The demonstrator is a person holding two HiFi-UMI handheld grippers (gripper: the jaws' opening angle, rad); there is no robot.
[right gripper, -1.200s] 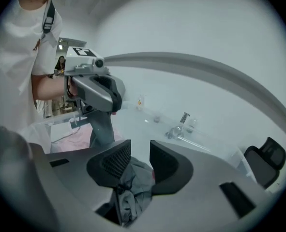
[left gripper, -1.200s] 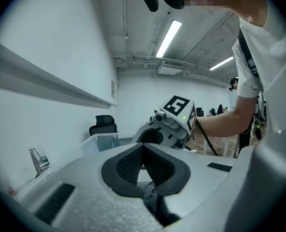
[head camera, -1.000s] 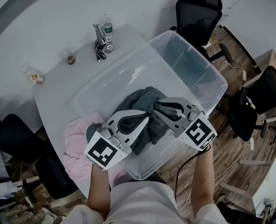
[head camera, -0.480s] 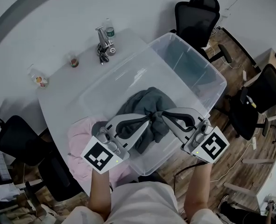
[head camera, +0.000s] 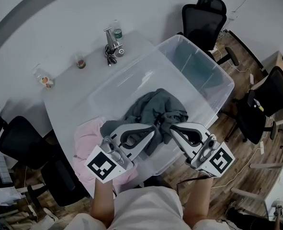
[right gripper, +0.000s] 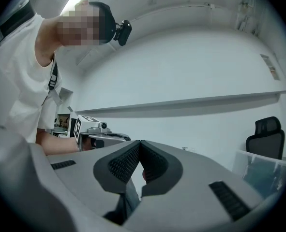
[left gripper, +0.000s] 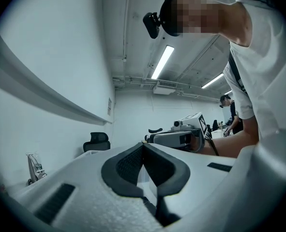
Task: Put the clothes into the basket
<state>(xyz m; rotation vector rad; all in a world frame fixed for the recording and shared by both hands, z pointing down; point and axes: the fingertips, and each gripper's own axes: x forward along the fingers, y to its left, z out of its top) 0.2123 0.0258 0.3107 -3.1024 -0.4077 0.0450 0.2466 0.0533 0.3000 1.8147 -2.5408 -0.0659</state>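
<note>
A grey garment (head camera: 155,107) hangs bunched over the clear plastic bin (head camera: 230,84) that stands on the white table (head camera: 84,87). My left gripper (head camera: 153,129) and right gripper (head camera: 168,128) meet tip to tip at the garment's near edge. Each is shut on a fold of it. In the left gripper view the jaws (left gripper: 143,147) are closed, with dark cloth (left gripper: 163,211) trailing beneath them. In the right gripper view the jaws (right gripper: 139,144) are also closed, over grey cloth (right gripper: 126,203). A pink garment (head camera: 87,143) lies on the table under the left gripper.
Something dark teal (head camera: 194,66) shows in the bin's far end. A metal item with a bottle (head camera: 113,43), a small jar (head camera: 80,61) and another small item (head camera: 44,79) stand at the table's far side. Black office chairs (head camera: 203,13) (head camera: 270,97) (head camera: 16,143) ring the table.
Both grippers have risen and drawn toward me with the grey garment, which now stands higher above the bin. The right gripper has turned, and its tips now meet the left one's.
</note>
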